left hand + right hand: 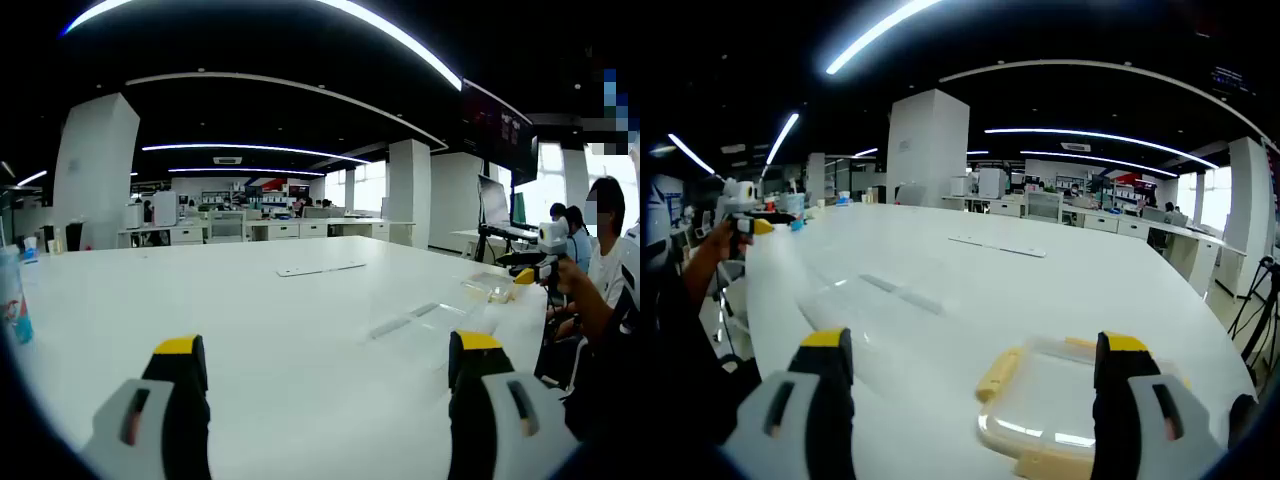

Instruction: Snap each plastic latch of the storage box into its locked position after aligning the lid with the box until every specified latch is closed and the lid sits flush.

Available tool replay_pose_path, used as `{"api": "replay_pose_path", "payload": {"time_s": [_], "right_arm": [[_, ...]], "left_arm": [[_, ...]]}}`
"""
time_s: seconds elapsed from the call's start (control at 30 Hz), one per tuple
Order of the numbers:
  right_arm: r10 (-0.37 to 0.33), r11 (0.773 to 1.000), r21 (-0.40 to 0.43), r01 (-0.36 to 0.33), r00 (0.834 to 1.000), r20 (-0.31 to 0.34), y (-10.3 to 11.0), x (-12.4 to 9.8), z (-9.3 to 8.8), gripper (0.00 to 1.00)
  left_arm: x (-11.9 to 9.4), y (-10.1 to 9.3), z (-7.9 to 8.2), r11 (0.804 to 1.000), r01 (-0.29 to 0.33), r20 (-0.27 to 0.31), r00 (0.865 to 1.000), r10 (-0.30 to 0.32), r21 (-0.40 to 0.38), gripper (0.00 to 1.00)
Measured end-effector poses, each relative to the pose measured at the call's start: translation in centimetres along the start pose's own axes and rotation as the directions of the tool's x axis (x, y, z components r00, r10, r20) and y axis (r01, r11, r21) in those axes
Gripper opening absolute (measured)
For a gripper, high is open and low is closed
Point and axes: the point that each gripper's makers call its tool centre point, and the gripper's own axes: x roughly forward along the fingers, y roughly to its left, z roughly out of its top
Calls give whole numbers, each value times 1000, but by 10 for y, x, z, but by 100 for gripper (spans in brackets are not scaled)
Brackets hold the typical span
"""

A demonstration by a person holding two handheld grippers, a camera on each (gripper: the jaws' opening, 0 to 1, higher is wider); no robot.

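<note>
A clear lid [1060, 400] with tan latches [998, 374] lies flat on the white table [1080, 290], just beyond and between my right gripper's jaws. My right gripper [973, 340] is open and holds nothing. A see-through box [885, 300] stands further left on the table, faint against the white. In the left gripper view the box [415, 322] sits ahead to the right, and the lid [487, 292] lies beyond it. My left gripper [328, 345] is open above bare table. The right gripper [528, 268] shows at the table's right edge, in a hand.
A flat white strip [320, 268] lies mid-table. A bottle [12, 300] stands at the left edge. People [600, 240] sit by the right side near a monitor on a stand [497, 205]. The left gripper [758, 226] shows far left, held by a hand. Desks and pillars stand behind.
</note>
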Motion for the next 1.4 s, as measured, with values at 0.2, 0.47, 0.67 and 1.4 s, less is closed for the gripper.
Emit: {"api": "replay_pose_path", "payload": {"time_s": [0.2,0.47,0.67,1.4], "right_arm": [[-1,1000,-2,1,1000,-3,1,0,0,100],[1,1000,-4,-1,1000,-7,2,0,0,100],[3,1000,8,-3,1000,-8,2,0,0,100],[10,1000,-27,-11,1000,-30,-4,-6,-4,100]], "left_arm": [[0,0,0,1000,1,1,1000,-1,0,100],[-1,0,-2,1000,5,-5,1000,-5,-3,100],[0,-1,-4,1000,13,-13,1000,-13,-6,100],[21,-50,-8,994,113,-23,993,-113,-5,100]]}}
